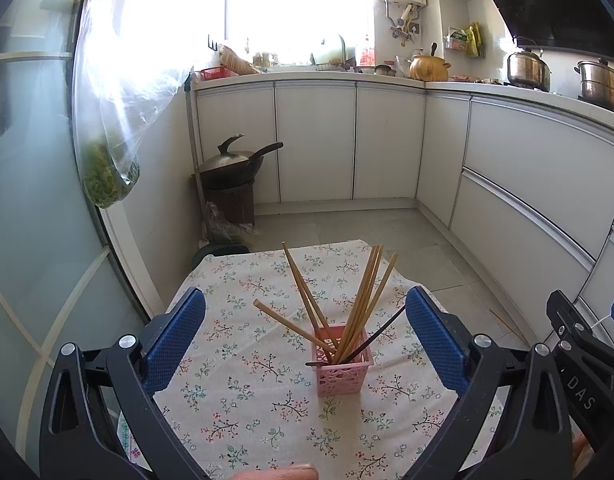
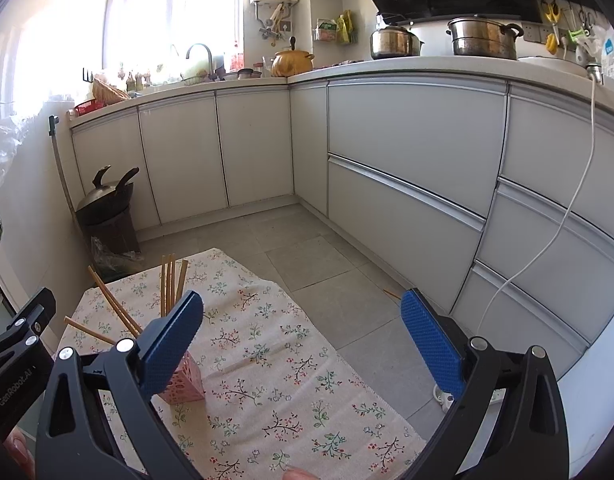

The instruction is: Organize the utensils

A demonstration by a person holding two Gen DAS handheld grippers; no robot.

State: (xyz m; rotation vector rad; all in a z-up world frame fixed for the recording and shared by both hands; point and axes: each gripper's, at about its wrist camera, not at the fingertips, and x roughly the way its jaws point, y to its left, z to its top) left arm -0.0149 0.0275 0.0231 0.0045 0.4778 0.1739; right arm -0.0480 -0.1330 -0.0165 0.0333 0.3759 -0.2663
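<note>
A pink lattice holder (image 1: pixel 341 372) stands on the floral tablecloth (image 1: pixel 243 400), with several wooden chopsticks (image 1: pixel 363 304) and one dark chopstick (image 1: pixel 381 330) leaning out of it. My left gripper (image 1: pixel 307 308) is open above the table, its blue pads either side of the holder and nothing between them. In the right wrist view the holder (image 2: pixel 185 384) sits behind the left pad, chopsticks (image 2: pixel 169 284) rising above it. My right gripper (image 2: pixel 303 308) is open and empty, to the right of the holder, over the cloth's edge. One chopstick (image 2: pixel 391 293) lies on the floor.
White cabinets (image 2: pixel 407 152) wrap around the tiled floor (image 2: pixel 307 264). A wok on a stool (image 1: pixel 231 172) stands in the far left corner. A plastic bag of greens (image 1: pixel 111 176) hangs at left. A white cable (image 2: pixel 547 240) hangs down the cabinets at right.
</note>
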